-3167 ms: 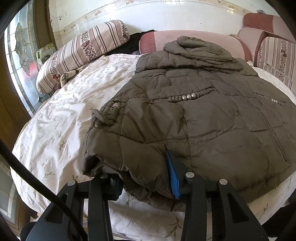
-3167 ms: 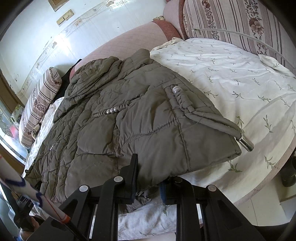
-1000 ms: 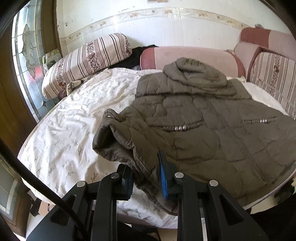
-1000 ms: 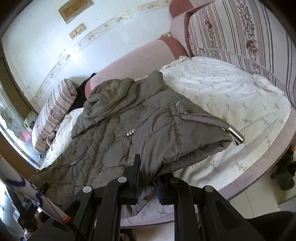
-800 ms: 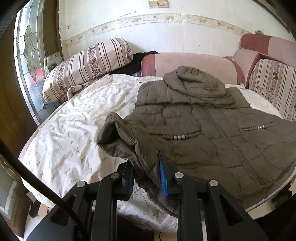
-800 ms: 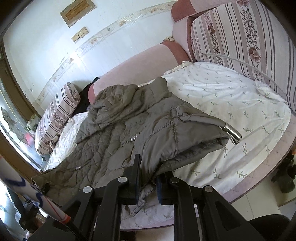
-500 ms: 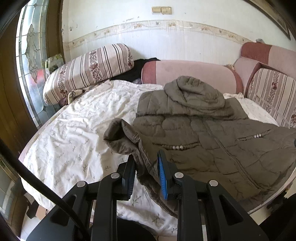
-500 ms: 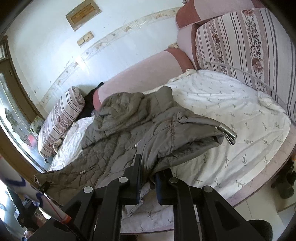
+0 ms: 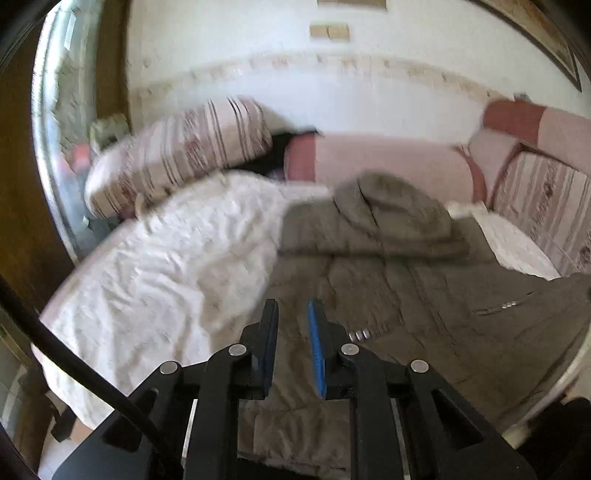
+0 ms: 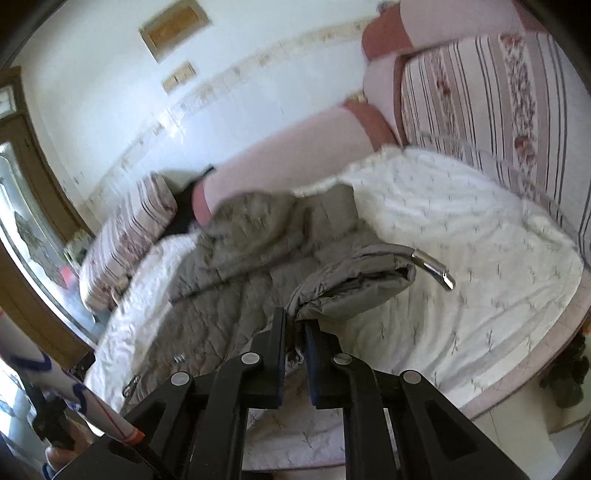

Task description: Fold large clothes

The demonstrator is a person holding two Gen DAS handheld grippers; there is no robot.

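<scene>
A: Where's the jacket?
B: Spread on the bed, hood toward the pink bolster.
A: And the hand-held grippers?
B: Right hand-held gripper pinches the jacket's lifted hem; left hand-held gripper hovers above the jacket, jaws narrowly parted, gripping nothing.

No legible text, label, brand or number in either wrist view; the framed plaque at upper left is too blurred to read.
</scene>
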